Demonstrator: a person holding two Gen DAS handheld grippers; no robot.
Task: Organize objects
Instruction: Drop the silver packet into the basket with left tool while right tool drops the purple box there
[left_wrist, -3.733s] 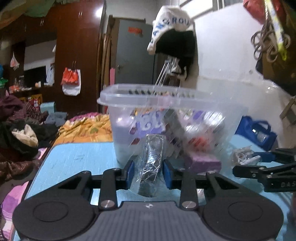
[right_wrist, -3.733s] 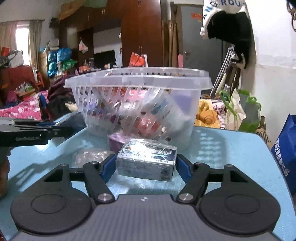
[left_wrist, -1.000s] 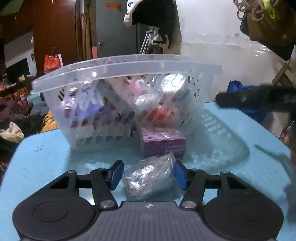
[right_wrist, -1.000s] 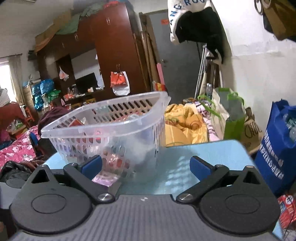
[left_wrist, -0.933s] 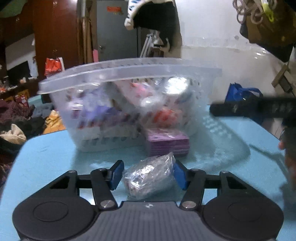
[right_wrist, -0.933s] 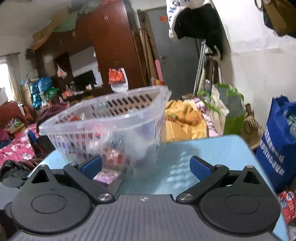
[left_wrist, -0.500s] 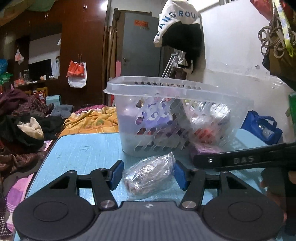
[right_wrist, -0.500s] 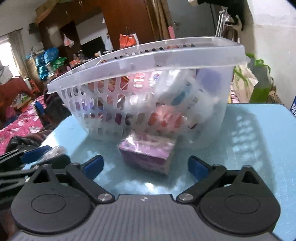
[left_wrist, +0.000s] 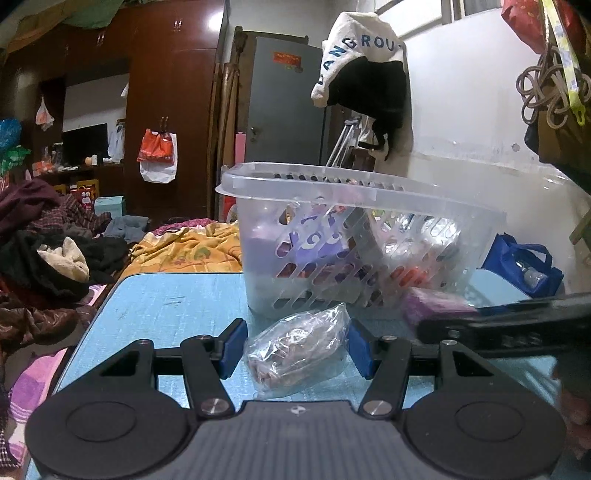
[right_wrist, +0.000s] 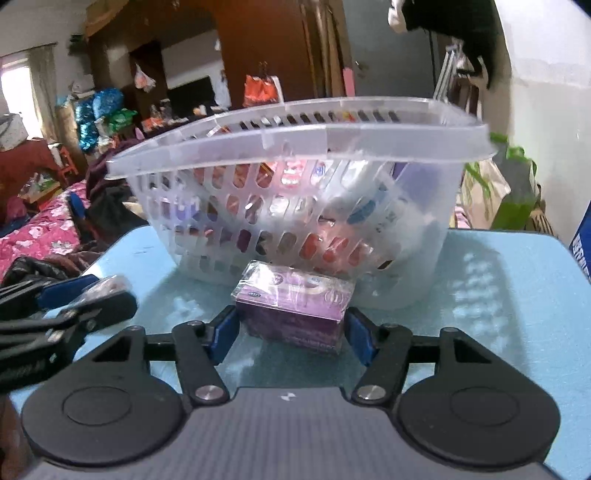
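Flanking purple box (right_wrist: 293, 308) — right tool (right_wrist: 291, 332), bag (left_wrist: 297, 349) elsewhere

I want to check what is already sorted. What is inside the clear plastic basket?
Through the slotted walls of the basket, purple, red and white packets show, piled together. Their exact kinds and number cannot be told; the walls blur them.

A crinkled clear bag (left_wrist: 297, 350) and purple box (right_wrist: 293, 306) lie before the slotted, filled basket (right_wrist: 295, 192).

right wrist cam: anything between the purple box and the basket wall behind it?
Nothing. In the right wrist view the film-wrapped purple box sits just before the clear slotted plastic basket; any gap is a bare sliver of blue table.
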